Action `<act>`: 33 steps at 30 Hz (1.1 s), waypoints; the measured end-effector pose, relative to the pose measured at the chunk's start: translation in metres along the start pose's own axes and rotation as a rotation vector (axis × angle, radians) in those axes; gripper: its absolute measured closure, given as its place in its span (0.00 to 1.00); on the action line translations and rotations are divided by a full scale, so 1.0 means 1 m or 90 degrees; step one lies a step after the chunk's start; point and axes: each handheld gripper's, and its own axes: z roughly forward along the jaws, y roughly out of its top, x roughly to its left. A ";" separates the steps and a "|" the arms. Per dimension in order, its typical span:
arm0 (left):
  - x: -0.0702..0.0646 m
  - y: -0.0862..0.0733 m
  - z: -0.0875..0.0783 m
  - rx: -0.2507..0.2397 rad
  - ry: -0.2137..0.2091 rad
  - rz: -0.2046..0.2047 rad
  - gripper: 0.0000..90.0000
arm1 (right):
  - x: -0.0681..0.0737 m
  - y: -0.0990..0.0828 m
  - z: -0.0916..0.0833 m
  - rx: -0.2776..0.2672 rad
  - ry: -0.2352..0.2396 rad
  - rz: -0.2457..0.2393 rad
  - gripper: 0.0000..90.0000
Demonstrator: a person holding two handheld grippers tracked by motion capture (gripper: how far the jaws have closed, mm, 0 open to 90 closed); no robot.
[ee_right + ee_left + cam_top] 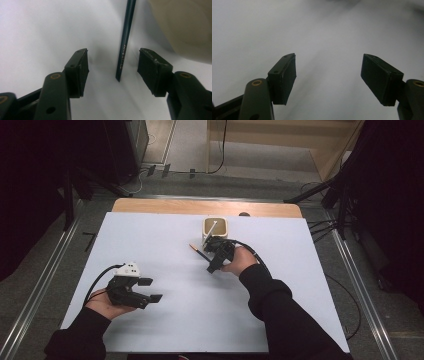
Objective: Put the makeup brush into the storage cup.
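While the left hand-held gripper (152, 290) rests low on the white-covered counter (165, 320), jaws spread wide with nothing between them, the right hand-held gripper (113, 62) sits further right, jaws part open around a thin dark pencil (125, 42), pads not touching it. Pencil lies flat on the counter. Just right of it, a beige square cup (215, 227) holding a white stick (212, 227) crowds the right jaw.

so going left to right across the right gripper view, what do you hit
left finger → dark pencil lying on the white table, between the fingers and touching neither → right finger → beige cup at the top right
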 end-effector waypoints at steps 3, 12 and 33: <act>0.000 0.000 0.000 0.000 0.000 -0.001 0.32 | 0.001 0.000 0.003 -0.006 -0.006 0.001 0.54; 0.000 0.000 0.000 0.001 0.000 0.001 0.32 | 0.003 0.000 0.006 -0.030 -0.033 0.008 0.67; 0.000 0.000 0.000 0.002 -0.001 0.000 0.32 | 0.001 0.003 0.006 -0.036 -0.034 0.009 0.95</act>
